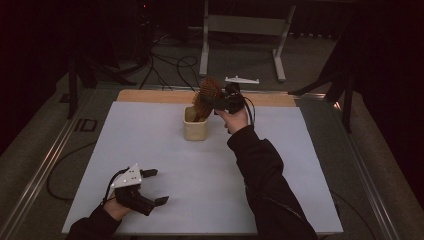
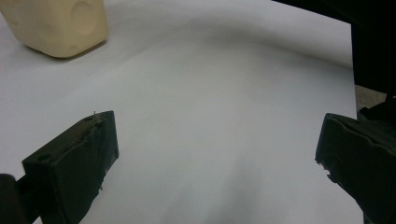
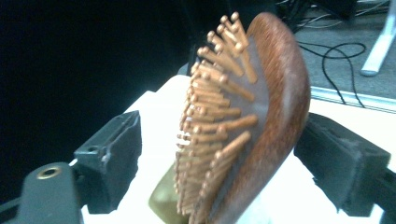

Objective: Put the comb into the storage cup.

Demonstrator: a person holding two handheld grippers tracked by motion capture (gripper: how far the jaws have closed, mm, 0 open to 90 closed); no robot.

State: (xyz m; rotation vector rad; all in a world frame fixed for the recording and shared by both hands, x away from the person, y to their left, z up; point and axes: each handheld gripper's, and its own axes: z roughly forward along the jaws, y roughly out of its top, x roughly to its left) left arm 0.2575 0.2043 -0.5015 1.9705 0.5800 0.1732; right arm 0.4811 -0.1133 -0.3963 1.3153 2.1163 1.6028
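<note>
While the right tool (image 3: 219, 154) stands open around the hairbrush (image 3: 252, 121), a nudge could topple its cup (image 1: 195, 129); the left tool (image 1: 152, 187) idles open.

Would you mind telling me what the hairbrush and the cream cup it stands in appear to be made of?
The hairbrush looks wooden: a reddish-brown back with fine grain and a slight sheen, and lighter pins, probably wood or bamboo. The cup looks like matte cream plastic or ceramic, smooth with shallow round dimples; which one is unclear.

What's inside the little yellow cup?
A wooden hairbrush stands in the cup, bristly head sticking out the top beside the right claw. Its handle end is hidden inside, and so is the cup's bottom.
</note>
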